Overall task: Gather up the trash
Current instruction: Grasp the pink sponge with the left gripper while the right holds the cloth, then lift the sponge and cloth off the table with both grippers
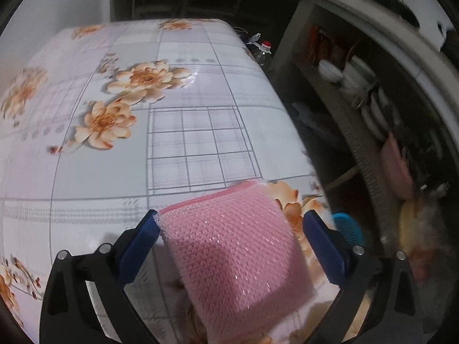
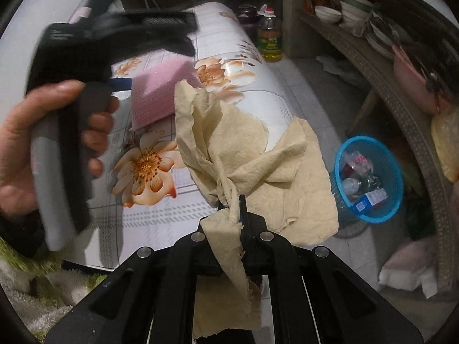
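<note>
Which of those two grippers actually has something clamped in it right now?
The right gripper: its jaws pinch the beige paper towel. The left gripper is spread wide around the pink sponge, not squeezing it.

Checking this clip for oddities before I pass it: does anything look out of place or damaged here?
The beige paper towel pinched in the right claw is crumpled and ragged at its edges, fitting trash. The pink sponge lies between the open left claw's fingers at the floral table's edge. The blue bin stands upright; nothing looks spilled.

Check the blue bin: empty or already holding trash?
Holding trash. The blue bin on the floor shows bottles and a small carton inside, well below its rim.
</note>
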### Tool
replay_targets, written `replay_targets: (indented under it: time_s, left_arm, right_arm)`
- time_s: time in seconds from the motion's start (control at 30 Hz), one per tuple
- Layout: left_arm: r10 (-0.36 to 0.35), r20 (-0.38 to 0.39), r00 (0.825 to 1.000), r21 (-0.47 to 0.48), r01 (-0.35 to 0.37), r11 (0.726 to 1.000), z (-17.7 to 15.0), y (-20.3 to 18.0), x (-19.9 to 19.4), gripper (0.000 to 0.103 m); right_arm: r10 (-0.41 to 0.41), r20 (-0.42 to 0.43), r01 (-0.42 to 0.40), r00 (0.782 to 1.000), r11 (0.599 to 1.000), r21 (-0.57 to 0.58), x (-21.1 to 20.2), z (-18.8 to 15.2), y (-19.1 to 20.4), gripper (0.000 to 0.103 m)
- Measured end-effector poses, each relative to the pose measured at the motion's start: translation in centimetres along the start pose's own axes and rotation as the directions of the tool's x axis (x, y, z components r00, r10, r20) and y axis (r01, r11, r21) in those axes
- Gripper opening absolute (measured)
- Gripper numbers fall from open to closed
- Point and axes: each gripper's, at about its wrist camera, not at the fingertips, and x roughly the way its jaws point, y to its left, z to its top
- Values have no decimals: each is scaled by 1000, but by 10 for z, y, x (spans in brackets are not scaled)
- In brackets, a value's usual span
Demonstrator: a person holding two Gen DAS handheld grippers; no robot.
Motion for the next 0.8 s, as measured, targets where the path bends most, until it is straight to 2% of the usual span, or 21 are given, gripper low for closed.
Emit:
replay_targets:
  time_s: [0.1,0.37,0.47,0.5,0.63,0.73,0.8]
  left_arm:
    - [27,22,999,80,-29,996,-5,-6,5,97]
    - [-21,15,1000,269,16,963,-18,5,0,97]
    - [-41,-7,999,350,40,936,-25,15,-7,97]
    - [-8,-18,1000,395,14,919,-31,21,-10,97]
    - [6,-25,1000,483,7,876,-49,42,-26,97]
    - [7,-39,999,478,12,878,-58,63,-38,97]
    - [-7,-49,999,445,28,895,-61,75,-46,97]
  right_arm:
    - [8,6,-8,1000,1000,11,-4,-3,-8,6]
    - [12,11,-13,1000,1000,29,-7,-4,-9,6]
    - [17,11,-17,1000,999,33,-5,0,-10,6]
    - [19,12,-20,1000,999,33,-4,1,-10,6]
    - [35,18,-36,999,999,30,-1,3,-10,6]
    - [53,21,-53,998,998,26,1,4,-7,6]
    - [66,24,-67,998,998,22,4,7,-4,6]
